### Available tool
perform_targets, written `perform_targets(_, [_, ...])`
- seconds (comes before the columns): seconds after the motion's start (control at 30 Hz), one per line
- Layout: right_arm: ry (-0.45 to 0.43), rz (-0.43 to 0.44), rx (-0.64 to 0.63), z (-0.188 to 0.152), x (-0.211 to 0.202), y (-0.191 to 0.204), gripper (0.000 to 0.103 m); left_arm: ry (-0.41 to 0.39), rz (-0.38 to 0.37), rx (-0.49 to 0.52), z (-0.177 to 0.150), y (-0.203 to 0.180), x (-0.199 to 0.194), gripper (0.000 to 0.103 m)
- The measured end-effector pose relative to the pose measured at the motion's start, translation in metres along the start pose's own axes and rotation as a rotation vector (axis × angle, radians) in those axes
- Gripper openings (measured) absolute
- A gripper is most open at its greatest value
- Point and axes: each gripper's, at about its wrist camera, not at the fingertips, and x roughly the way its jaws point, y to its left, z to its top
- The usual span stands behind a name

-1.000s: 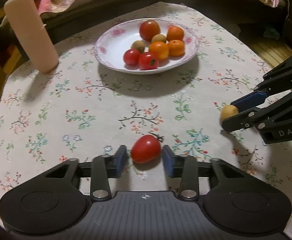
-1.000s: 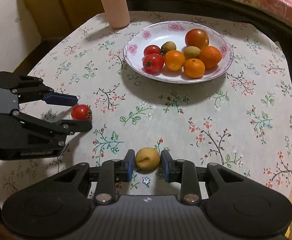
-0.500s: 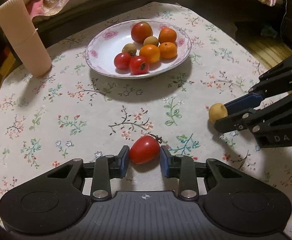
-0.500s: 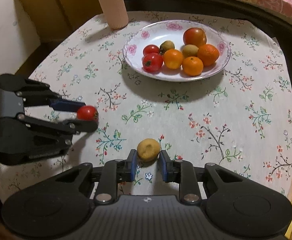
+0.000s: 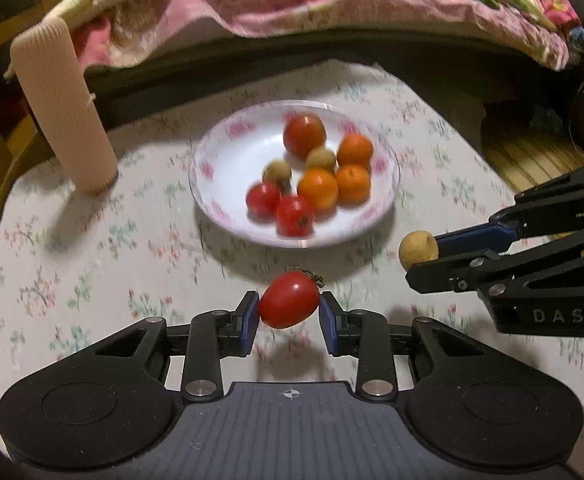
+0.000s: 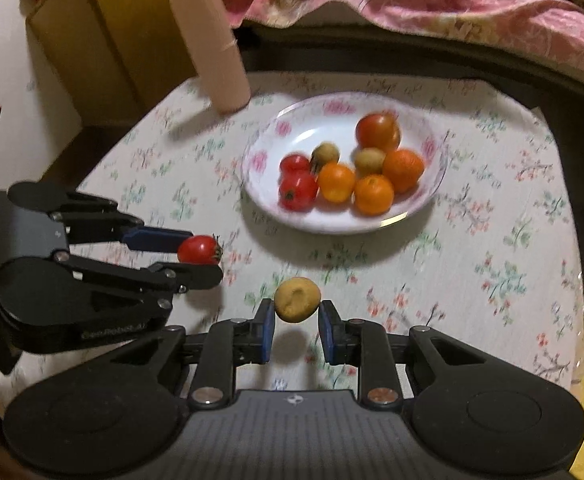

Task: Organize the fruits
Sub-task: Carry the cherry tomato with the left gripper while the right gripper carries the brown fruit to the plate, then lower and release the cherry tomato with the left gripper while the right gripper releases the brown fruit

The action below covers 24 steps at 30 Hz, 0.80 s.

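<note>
red tomato (image 5: 288, 305) between left gripper (image 5: 288, 316) jaws

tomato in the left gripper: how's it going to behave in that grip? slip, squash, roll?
The tomato looks smooth and glossy, so it may slip between the pads of the left gripper, which hold only its two sides. Its skin is probably thin, so hard squeezing could bruise or split it. It is rounded, so once set on the plate it will likely roll until it meets other fruit.

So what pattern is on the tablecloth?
The tablecloth is white with small floral sprigs, clearest in the right wrist view.
</note>
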Motion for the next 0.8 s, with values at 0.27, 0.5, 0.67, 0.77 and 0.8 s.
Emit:
perform_targets(0.27, [-0.063,-0.014,0.028,0.027,-0.002,-0.005,0.027,-0.047,0.023,-0.036,0.03,0.005,0.007,0.041])
perform_targets(0.5, [-0.094,-0.034,0.049,0.044,0.009,-0.016,0.027,-0.063,0.05,-0.071,0.049,0.013,0.017,0.04])
perform_targets(0.67, [-0.104,-0.047,0.064,0.058,0.019,-0.026,0.027,-0.055,0.056,-0.085,0.058,0.018,0.029,0.04])
perform_targets(0.77, [-0.105,-0.056,0.068,0.064,0.026,-0.03,0.027,-0.049,0.062,-0.088,0.062,0.019,0.036,0.039])
perform_targets(0.8, [-0.104,-0.059,0.068,0.065,0.028,-0.031,0.027,-0.047,0.063,-0.09,0.063,0.019,0.038,0.039])
